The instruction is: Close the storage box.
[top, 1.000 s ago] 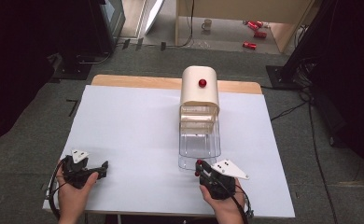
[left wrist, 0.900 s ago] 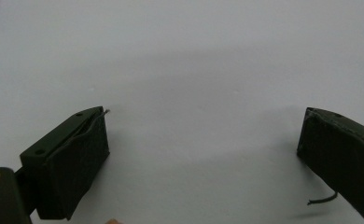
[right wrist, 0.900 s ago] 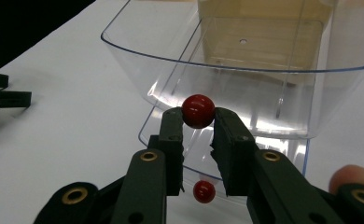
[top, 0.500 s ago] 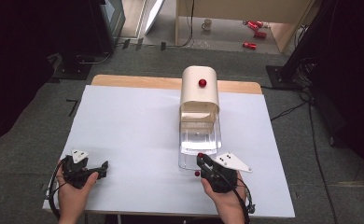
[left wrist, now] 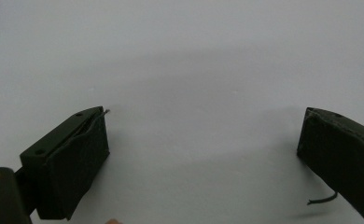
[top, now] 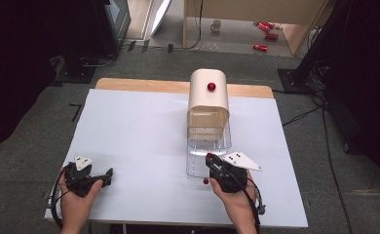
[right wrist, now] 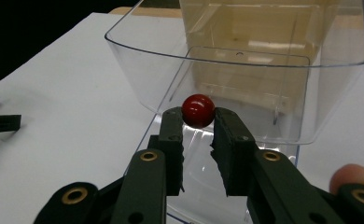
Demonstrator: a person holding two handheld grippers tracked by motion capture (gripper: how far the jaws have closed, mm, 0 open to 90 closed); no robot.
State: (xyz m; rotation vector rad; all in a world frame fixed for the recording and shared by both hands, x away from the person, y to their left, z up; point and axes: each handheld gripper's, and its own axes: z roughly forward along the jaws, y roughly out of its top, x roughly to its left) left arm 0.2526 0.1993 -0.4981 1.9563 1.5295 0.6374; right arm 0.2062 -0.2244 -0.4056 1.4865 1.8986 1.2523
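Note:
My right gripper (right wrist: 198,117) is shut on a small red ball (right wrist: 198,110), pinched between its fingertips and held just before the near rim of a clear plastic drawer (right wrist: 245,70). From above, the right gripper (top: 210,159) and its ball (top: 209,156) hover over the drawer's (top: 197,165) front end. The drawer sticks out of a beige box (top: 208,97) that has a red knob (top: 211,87) on top. A second small red ball (top: 205,181) lies on the table by the right hand. My left gripper (top: 107,175) rests open at the front left, its jaws (left wrist: 199,154) wide apart over bare table.
The white tabletop (top: 139,131) ends in a wooden strip (top: 144,85) at the back. Beyond the table, on the floor, stand dark equipment (top: 81,29), cables, red cans (top: 266,29) and a cup (top: 216,25).
The right gripper has moved a little away from the person and upward, carrying the red ball over the drawer's front edge. The left gripper has stayed put.

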